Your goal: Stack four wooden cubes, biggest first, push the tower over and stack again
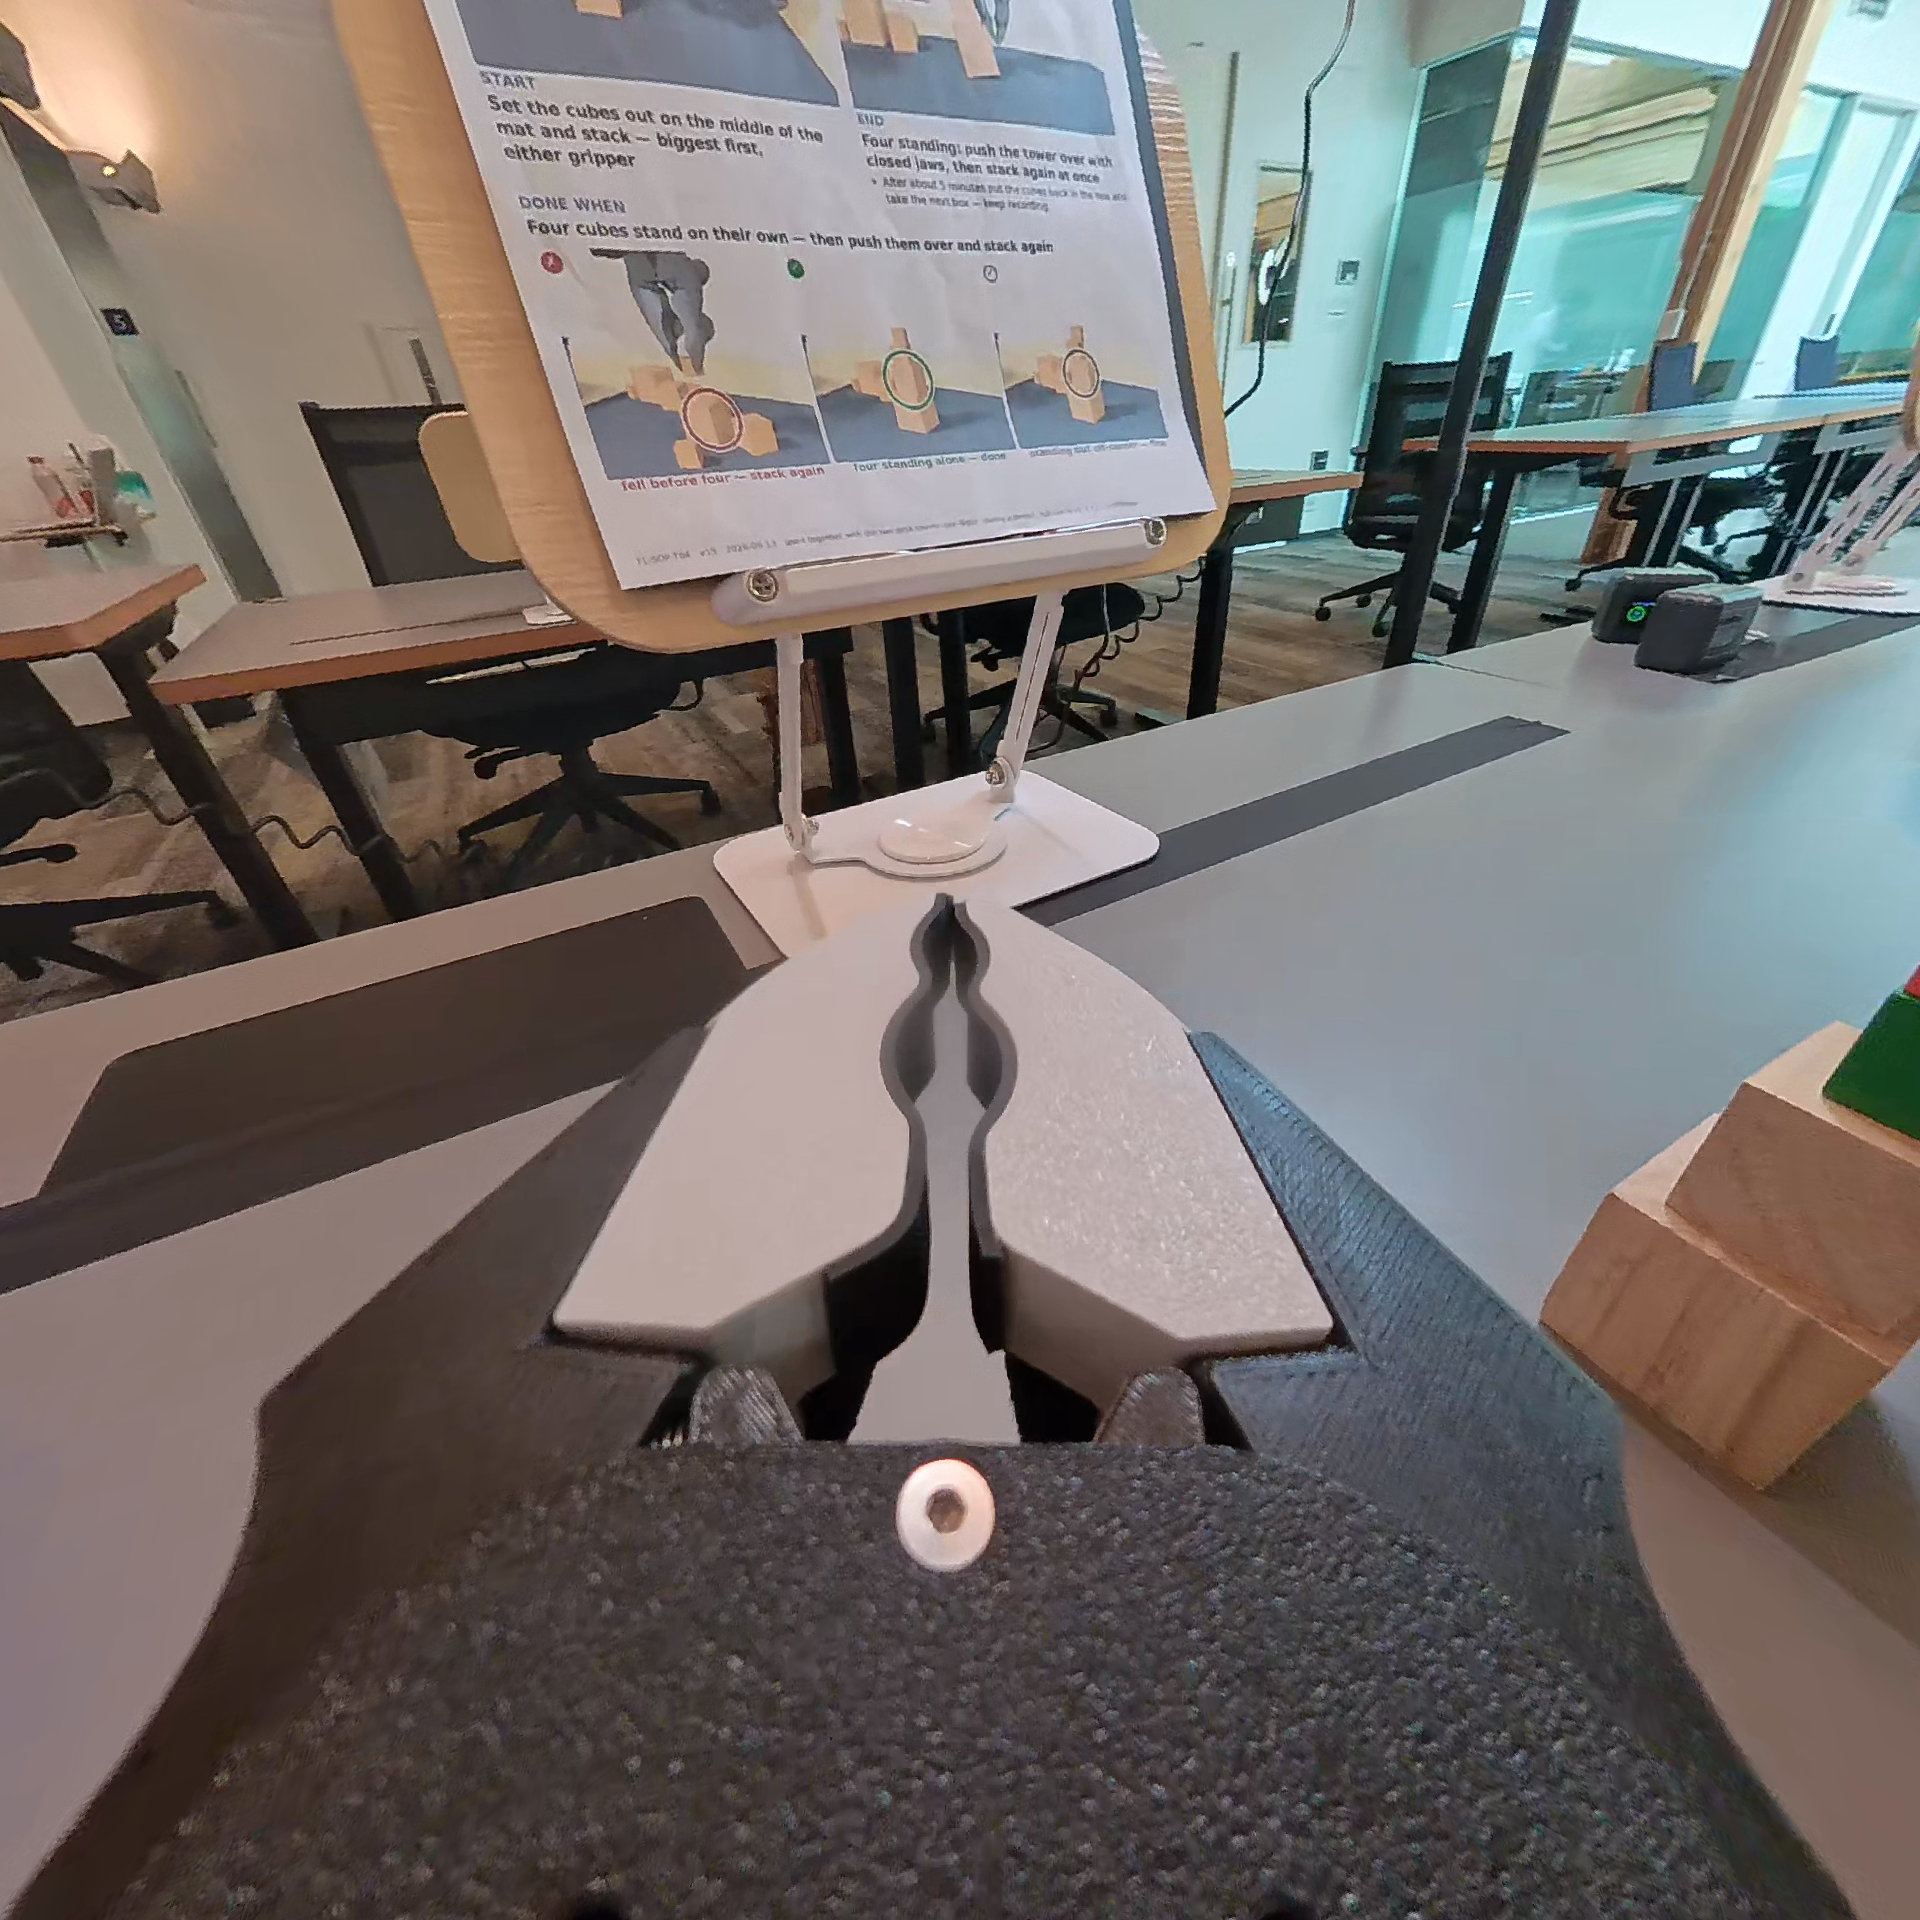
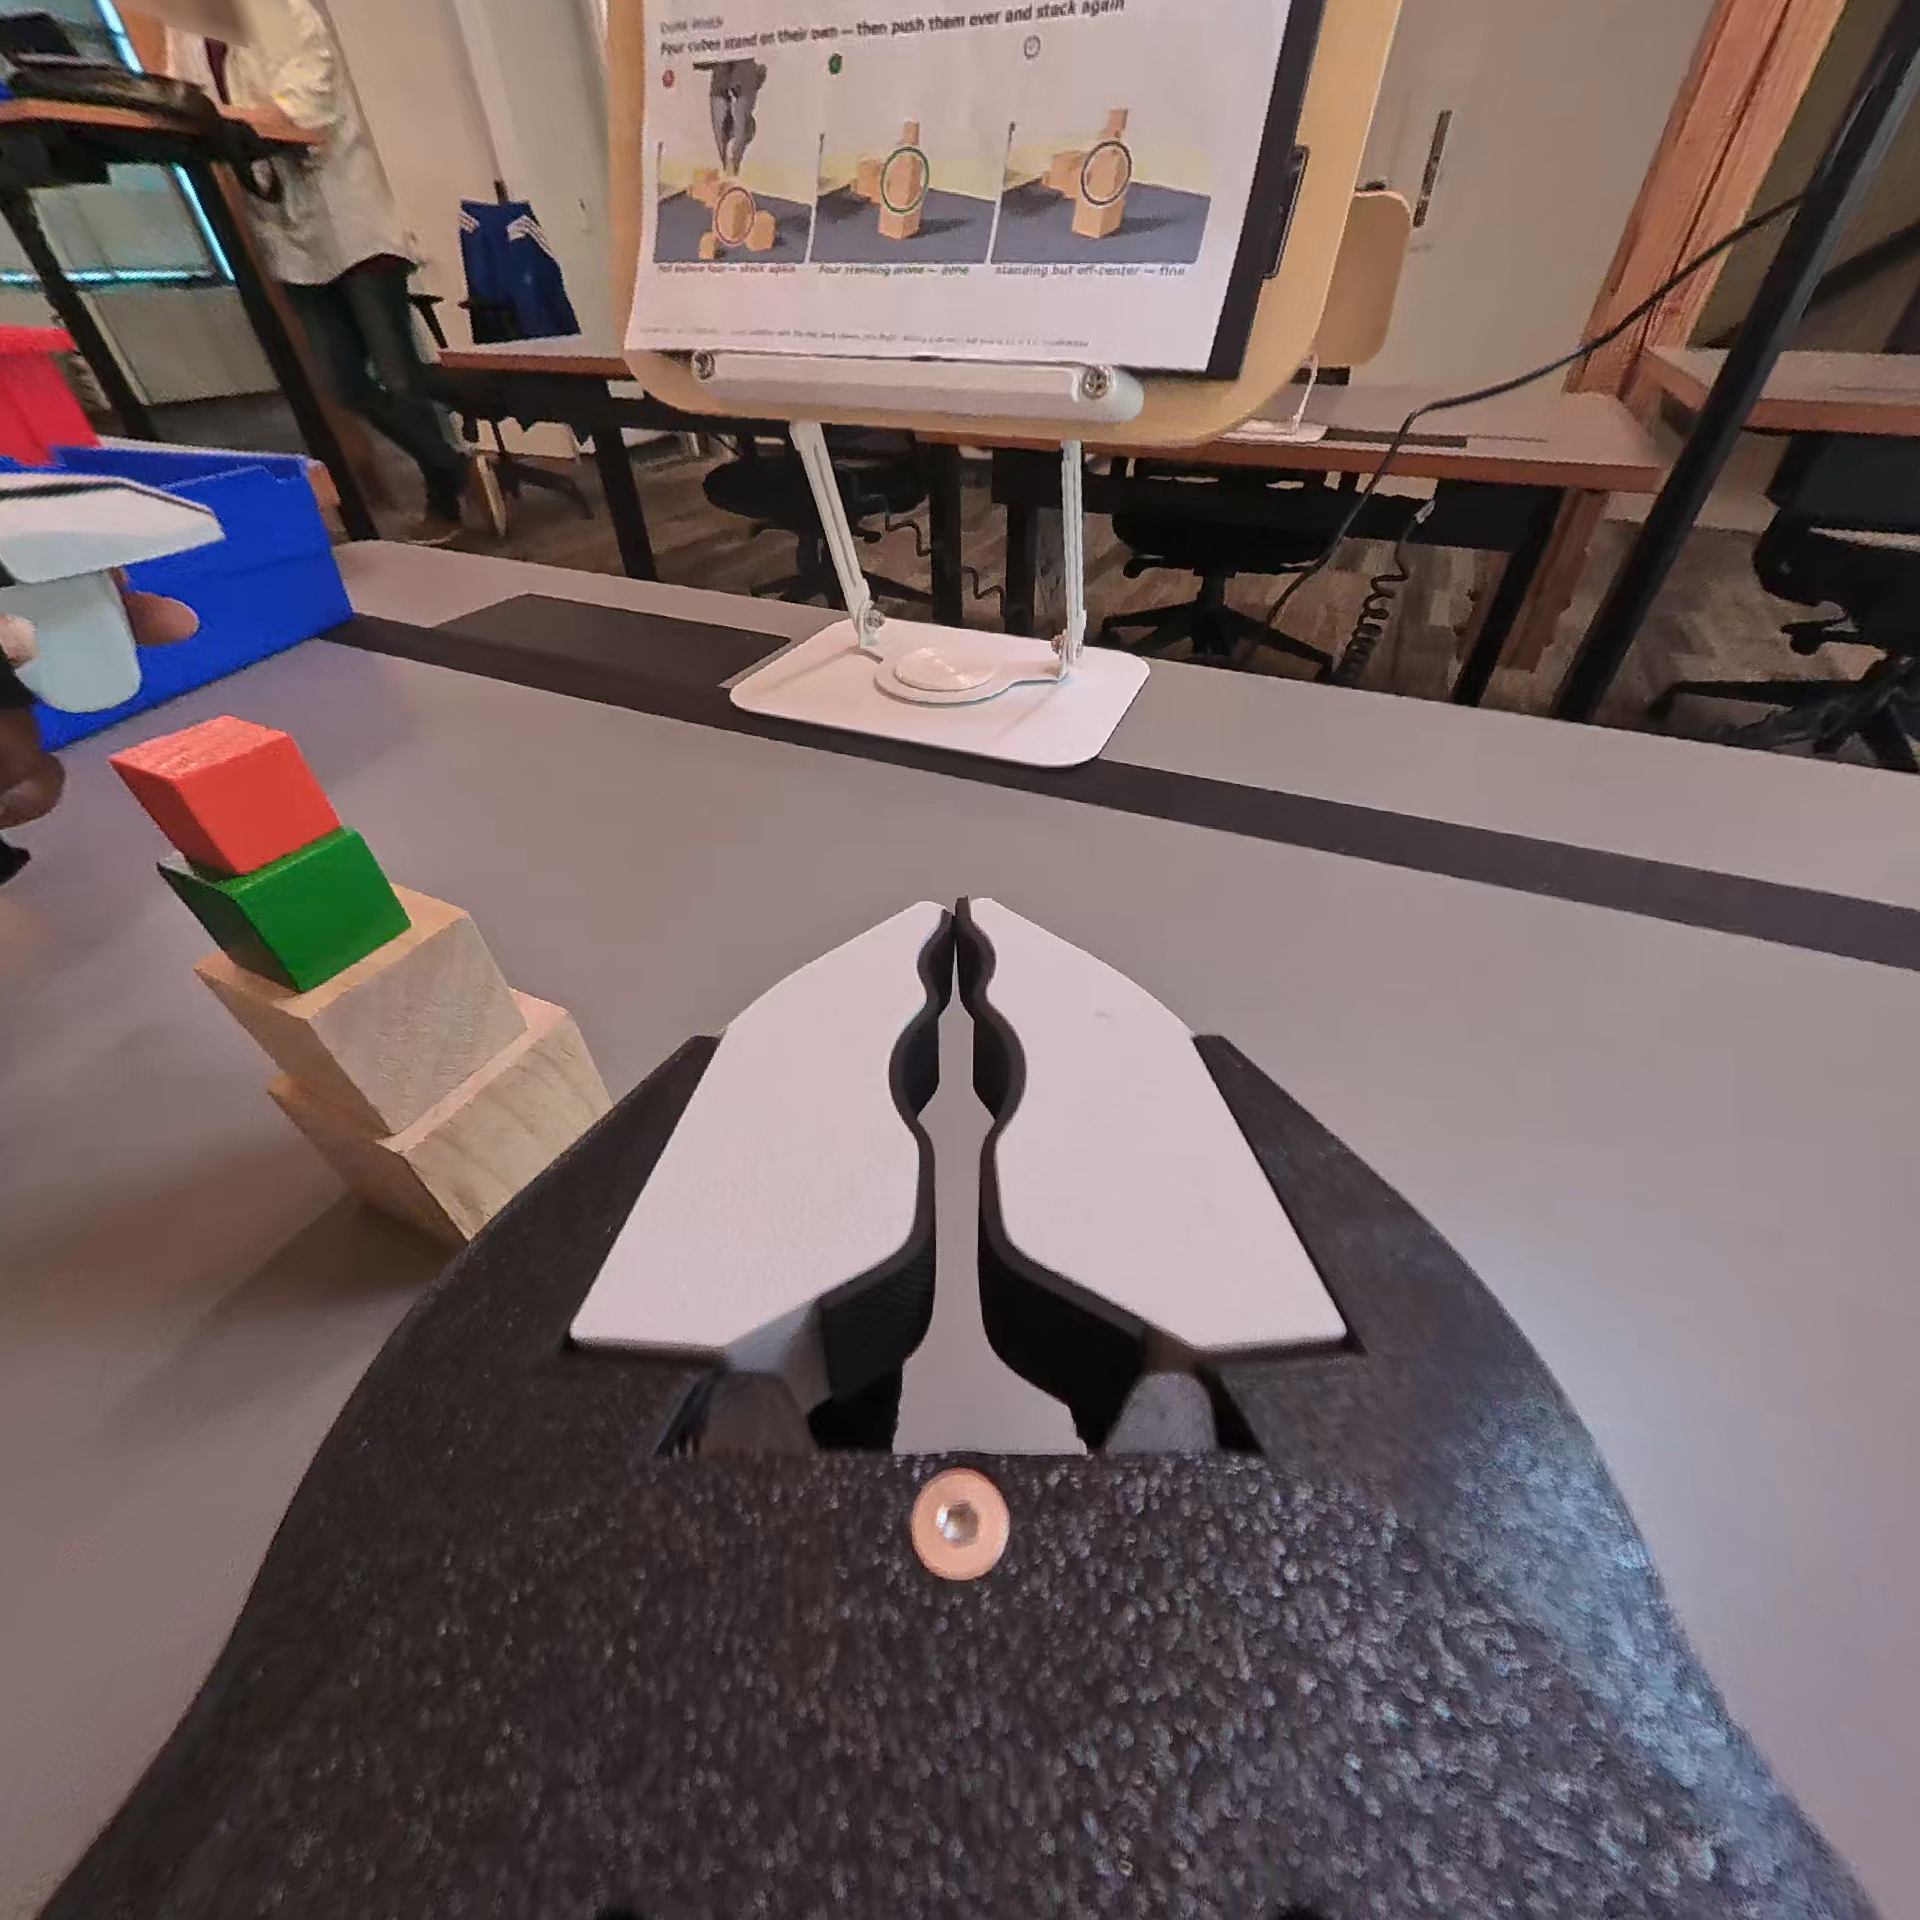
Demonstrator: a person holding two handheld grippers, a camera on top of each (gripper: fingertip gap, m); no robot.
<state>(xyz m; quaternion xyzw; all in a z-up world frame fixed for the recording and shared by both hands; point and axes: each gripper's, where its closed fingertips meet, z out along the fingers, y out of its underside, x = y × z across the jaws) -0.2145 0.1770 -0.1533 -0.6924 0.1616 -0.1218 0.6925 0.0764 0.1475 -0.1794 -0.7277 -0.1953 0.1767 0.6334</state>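
A tower of four cubes stands on the grey table (image 2: 1351, 1039). From the bottom: a large plain wooden cube (image 2: 488, 1132), a smaller plain wooden cube (image 2: 395, 1008), a green cube (image 2: 301, 904) and a red cube (image 2: 223, 790) on top. The tower is at the left in the right wrist view and at the right edge in the left wrist view (image 1: 1766, 1247). My right gripper (image 2: 956, 909) is shut with nothing between its pads, to the right of the tower. My left gripper (image 1: 948, 906) is shut with nothing between its pads, left of the tower; it also shows in the right wrist view (image 2: 73, 582).
A white stand (image 2: 935, 686) holding an instruction sheet stands at the far table edge. A blue bin (image 2: 249, 561) sits at the back left, with a red thing (image 2: 31, 395) behind it. A dark strip (image 2: 1455, 831) runs across the table. Small dark devices (image 1: 1673, 623) lie far right. Tip to tip, the grippers are about 30 centimeters apart. Between my right fingertips and the smaller plain wooden cube (image 2: 395, 1008) there is roughly 12 centimeters.
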